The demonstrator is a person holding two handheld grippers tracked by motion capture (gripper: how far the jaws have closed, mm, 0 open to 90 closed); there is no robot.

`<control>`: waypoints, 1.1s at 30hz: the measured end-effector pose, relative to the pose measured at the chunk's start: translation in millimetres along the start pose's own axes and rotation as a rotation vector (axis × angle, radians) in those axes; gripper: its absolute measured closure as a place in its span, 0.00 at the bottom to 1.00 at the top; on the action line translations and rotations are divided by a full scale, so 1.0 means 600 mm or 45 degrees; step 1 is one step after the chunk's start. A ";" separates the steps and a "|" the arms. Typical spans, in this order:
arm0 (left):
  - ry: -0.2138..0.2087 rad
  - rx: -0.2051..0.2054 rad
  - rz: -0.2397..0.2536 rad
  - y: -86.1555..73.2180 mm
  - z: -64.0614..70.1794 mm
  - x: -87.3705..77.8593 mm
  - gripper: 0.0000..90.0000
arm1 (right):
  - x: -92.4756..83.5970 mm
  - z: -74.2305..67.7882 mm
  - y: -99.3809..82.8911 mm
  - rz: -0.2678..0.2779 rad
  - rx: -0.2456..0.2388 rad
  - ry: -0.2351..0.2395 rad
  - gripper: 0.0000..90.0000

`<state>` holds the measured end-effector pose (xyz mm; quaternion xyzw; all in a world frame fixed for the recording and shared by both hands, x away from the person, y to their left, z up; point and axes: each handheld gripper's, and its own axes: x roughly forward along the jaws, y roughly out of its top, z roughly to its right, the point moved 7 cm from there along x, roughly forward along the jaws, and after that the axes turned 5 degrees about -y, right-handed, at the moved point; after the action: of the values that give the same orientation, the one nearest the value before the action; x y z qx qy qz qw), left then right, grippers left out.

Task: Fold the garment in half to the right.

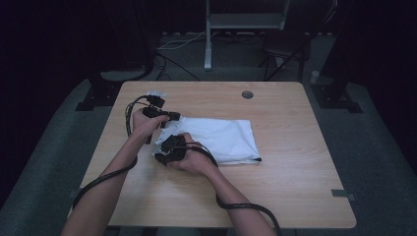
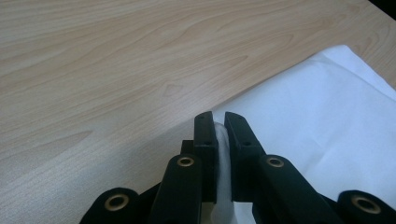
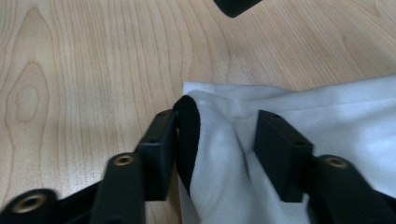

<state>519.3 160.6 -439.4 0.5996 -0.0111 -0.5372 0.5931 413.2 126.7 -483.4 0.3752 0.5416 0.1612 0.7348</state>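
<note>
1. A folded white cloth (image 1: 219, 140) lies flat on the wooden table (image 1: 295, 187), a little left of the table's middle, its long side running left to right in the high view.
2. The left gripper (image 1: 164, 116) sits at the cloth's far left corner, held by the person's left hand (image 1: 142, 123). In the left gripper view its jaws stand nearly together, pinching a thin fold of the white cloth (image 2: 327, 140) between them.
3. The right gripper (image 1: 169, 150) sits at the cloth's near left corner, held by the right hand (image 1: 196, 160) (the cable loops over the wrist).
4. In the right gripper view the jaws stand apart, with a bunched hump of cloth (image 3: 327, 112) rising between them; a black edge strip (image 3: 187, 135) of the cloth lies against the left jaw. Whether the jaws truly grip it I cannot tell.
5. A round grommet hole (image 1: 247, 94) sits near the table's far edge, well apart from the cloth.
</note>
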 end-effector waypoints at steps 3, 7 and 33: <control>-0.002 -0.002 -0.015 -0.003 -0.002 0.002 0.94 | 0.000 0.000 0.001 -0.010 0.021 0.011 0.69; -0.010 0.001 -0.017 -0.002 0.001 0.006 0.94 | 0.001 0.005 0.001 -0.007 0.048 0.013 0.79; -0.001 0.001 -0.016 0.033 0.043 -0.029 0.93 | -0.093 -0.010 0.037 0.262 0.096 0.017 0.91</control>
<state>507.1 148.2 -406.8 0.5999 -0.0077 -0.5412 0.5893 391.1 107.9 -430.7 0.4552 0.5106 0.2178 0.6961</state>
